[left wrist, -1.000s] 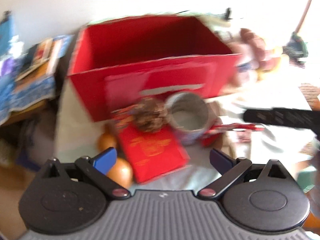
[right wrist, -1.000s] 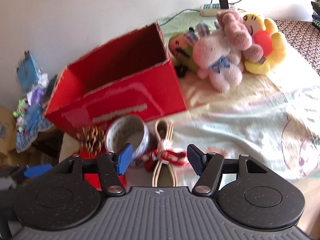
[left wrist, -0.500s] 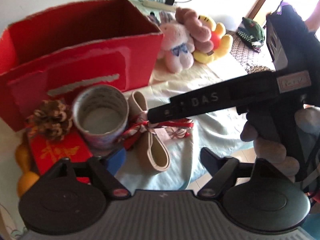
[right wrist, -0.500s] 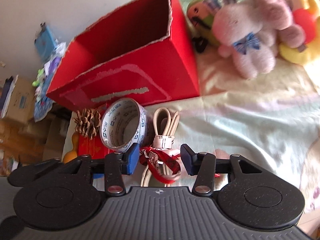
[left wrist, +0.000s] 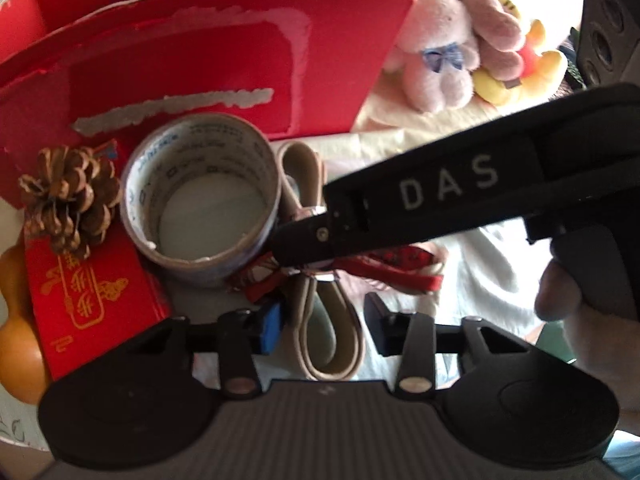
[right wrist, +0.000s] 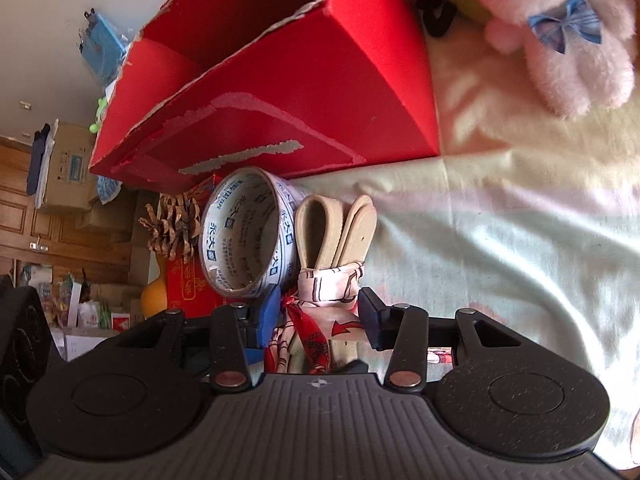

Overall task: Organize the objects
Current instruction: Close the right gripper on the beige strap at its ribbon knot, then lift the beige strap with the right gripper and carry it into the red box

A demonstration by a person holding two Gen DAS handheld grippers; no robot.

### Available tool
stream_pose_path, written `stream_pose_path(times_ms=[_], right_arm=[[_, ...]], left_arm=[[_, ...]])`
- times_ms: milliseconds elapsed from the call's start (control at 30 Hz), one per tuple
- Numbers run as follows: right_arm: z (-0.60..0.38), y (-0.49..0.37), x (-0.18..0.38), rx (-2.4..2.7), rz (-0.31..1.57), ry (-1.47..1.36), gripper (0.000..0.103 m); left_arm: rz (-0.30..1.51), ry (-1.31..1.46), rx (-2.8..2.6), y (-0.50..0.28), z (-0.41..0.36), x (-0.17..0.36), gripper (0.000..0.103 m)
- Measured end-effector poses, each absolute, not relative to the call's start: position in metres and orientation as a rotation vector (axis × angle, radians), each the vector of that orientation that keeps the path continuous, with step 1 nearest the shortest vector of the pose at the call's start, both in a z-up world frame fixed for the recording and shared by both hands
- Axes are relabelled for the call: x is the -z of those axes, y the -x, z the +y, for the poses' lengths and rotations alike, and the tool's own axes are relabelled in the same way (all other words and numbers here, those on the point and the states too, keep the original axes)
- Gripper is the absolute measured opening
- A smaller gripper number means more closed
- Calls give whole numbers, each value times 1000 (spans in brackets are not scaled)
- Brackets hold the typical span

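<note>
A beige belt (right wrist: 320,232), folded into loops and tied with a red-and-white scarf (right wrist: 328,292), lies on the pale sheet in front of a red cardboard box (right wrist: 320,92). My right gripper (right wrist: 318,314) is open, with its fingers on either side of the scarf-wrapped middle. In the left wrist view the right gripper's black body (left wrist: 440,192) crosses above that knot. My left gripper (left wrist: 324,322) is open and straddles the near loop of the belt (left wrist: 332,344). A tape roll (left wrist: 204,196) stands just left of the belt.
A pine cone (left wrist: 68,196) rests on a red packet (left wrist: 92,296) left of the tape, with an orange gourd (left wrist: 16,344) beside it. Plush toys (left wrist: 448,48) lie right of the box. Boxes and clutter (right wrist: 68,168) fill the floor beyond the bed's edge.
Both grippers have come down close over the belt bundle. The left view swung right from the red packet to the belt. The right fingers now sit on either side of the scarf knot.
</note>
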State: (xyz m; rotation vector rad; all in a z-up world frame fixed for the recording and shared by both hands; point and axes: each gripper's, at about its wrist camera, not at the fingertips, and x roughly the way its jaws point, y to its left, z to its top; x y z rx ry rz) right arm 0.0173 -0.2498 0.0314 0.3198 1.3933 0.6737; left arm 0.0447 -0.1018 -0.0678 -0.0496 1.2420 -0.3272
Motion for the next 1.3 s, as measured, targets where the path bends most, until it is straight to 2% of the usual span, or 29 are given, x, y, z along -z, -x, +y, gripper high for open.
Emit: stream_pose_path(times_ms=[133,333,500,700,867,1300], right_arm=[[-249,-15,-34,-686,1427,-328,42],[-246,-9,-21,-688,1464,-300,45],[-251,-11,-23,-711,1466,-293,35],[-267,-19,-35,-715,1487,-283,33],[-273,-21,-56,-712,1458,-286,33],[-290,-53,-165,-775,1137,-210,33]], left_arm=[[1244,57,301,-44,-107,68,37],[1232,21,258,-44,-129,70,37],[1227,10,244,-43,-142,67,35],[1230,2,298,-43,-165,52,34],[1187,-34,394,-44,-190,21,34],[902,-101,501,-78,-220,-98,33]])
